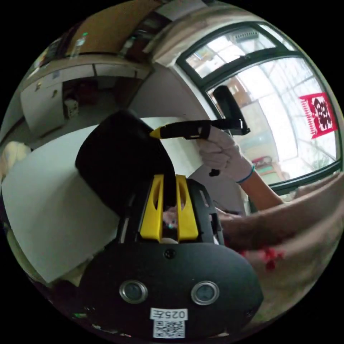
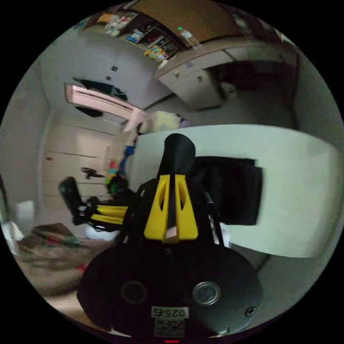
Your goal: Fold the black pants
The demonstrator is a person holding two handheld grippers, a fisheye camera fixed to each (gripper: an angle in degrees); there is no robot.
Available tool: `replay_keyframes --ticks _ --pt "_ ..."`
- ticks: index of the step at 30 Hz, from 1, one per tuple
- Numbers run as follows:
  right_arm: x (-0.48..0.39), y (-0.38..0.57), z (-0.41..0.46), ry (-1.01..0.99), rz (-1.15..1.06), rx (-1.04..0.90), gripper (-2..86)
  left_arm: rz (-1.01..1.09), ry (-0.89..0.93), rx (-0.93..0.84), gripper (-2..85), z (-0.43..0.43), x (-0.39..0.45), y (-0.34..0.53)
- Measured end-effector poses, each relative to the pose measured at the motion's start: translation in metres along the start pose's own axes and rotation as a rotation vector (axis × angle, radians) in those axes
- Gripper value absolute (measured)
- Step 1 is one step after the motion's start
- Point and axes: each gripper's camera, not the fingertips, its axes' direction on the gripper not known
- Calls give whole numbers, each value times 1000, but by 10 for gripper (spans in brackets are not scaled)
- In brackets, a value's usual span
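got both my left gripper [image 1: 169, 179] and right gripper [image 2: 172, 179] clamped on the black pants [image 2: 229, 190], gonna carry the edge level toward 12 o'clock over the white table [image 2: 301, 186].

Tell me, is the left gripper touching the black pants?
Touching. In the left gripper view, the left gripper's yellow jaws are closed on a fold of the pants, which rises from between them.

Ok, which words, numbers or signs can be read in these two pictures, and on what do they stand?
Sticker on the left gripper: print and a square code, reversed, not reliably readable.
Second sticker on the right gripper: dim, blurred.
Red window hanging: pattern, no legible words.
Shelf items: too small.
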Motion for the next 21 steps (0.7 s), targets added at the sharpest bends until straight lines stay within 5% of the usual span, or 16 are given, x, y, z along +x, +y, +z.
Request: replay_keyframes --ticks 5,8,13,17,21 --pt "76 6 67 351 -58 -119 -5 -97 -68 -237 10 186 1 -61" --pt "108 9 97 296 -10 -162 -7 -138 -125 -311 7 248 -7 -60" --pt "115 29 27 56 -7 23 -8 -208 -50 -161 4 206 3 -42" --pt "127 46 -15 -16 32 147 -8 -3 -208 -128 7 213 62 -49" --pt "172 37 38 56 145 -80 -8 11 -255 -315 27 318 32 -43"
